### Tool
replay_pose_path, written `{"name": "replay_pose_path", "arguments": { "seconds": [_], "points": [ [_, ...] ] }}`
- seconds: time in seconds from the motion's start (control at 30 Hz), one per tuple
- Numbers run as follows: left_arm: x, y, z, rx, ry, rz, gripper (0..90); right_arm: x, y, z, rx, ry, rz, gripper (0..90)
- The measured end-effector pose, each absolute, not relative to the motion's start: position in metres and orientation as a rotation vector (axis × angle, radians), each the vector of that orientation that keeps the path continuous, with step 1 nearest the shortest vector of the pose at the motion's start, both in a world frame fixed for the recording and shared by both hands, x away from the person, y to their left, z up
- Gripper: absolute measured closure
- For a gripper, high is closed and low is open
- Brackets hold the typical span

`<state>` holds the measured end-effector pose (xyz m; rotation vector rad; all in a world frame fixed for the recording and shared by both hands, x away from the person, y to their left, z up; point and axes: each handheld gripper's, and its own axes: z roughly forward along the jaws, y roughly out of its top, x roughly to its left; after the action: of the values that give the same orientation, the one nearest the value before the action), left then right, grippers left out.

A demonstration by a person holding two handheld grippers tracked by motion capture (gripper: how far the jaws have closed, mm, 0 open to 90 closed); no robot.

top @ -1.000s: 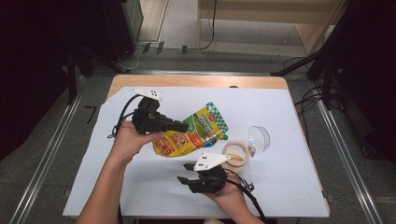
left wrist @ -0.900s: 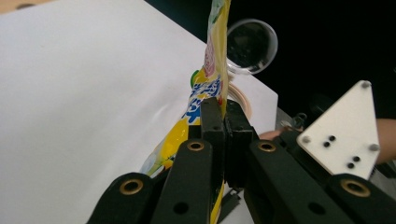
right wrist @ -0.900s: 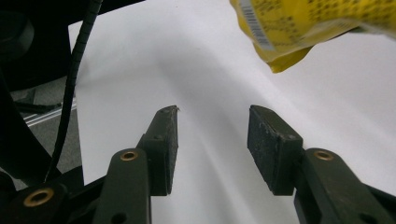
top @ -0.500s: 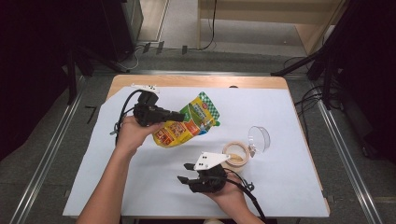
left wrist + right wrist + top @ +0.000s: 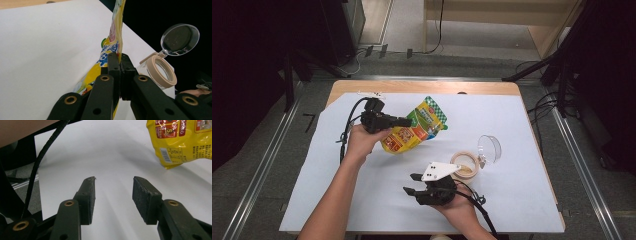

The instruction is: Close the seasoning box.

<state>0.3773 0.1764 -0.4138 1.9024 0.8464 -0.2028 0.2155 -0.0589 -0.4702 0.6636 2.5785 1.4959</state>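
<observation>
Snack pouch [image 5: 414, 131], yellow with a green checked top, sits at centre-left of the high view, held clear of the white sheet [image 5: 512, 165] that covers the table [image 5: 422, 87]. It is the largest loose item on the work surface. It hangs tilted, top edge toward the upper right of the frame.

Left gripper [image 5: 404, 121] is clamped on the pouch; in the left gripper view the jaws stand together with the pouch edge [image 5: 117, 37] pinched between them. Right gripper [image 5: 414, 183] rests low in the frame near the bottom centre, jaws apart and holding nothing, with bare sheet between its pads [image 5: 90, 195].

Glass jar [image 5: 464, 167] stands just right of the right gripper, beige rim up, its clear hinged lid [image 5: 489, 147] swung open to the upper right.

Judgement: the step in hand appears to be carrying the pouch toward the jar. The grip is on a thin edge, so the pouch may swing or slip; a slow, level carry is advised. The free gripper should steady the jar before anything is brought over its mouth.
</observation>
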Motion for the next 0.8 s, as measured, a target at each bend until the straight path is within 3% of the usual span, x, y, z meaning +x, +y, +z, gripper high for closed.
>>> {"name": "replay_pose_path", "arguments": {
  "seconds": [0.8],
  "points": [
    [0.347,0.227,-0.419,1.836,0.903,-0.173,89.9,0.209,-0.073,-0.457,0.678,2.565,1.514,54.7]
  ]
}}
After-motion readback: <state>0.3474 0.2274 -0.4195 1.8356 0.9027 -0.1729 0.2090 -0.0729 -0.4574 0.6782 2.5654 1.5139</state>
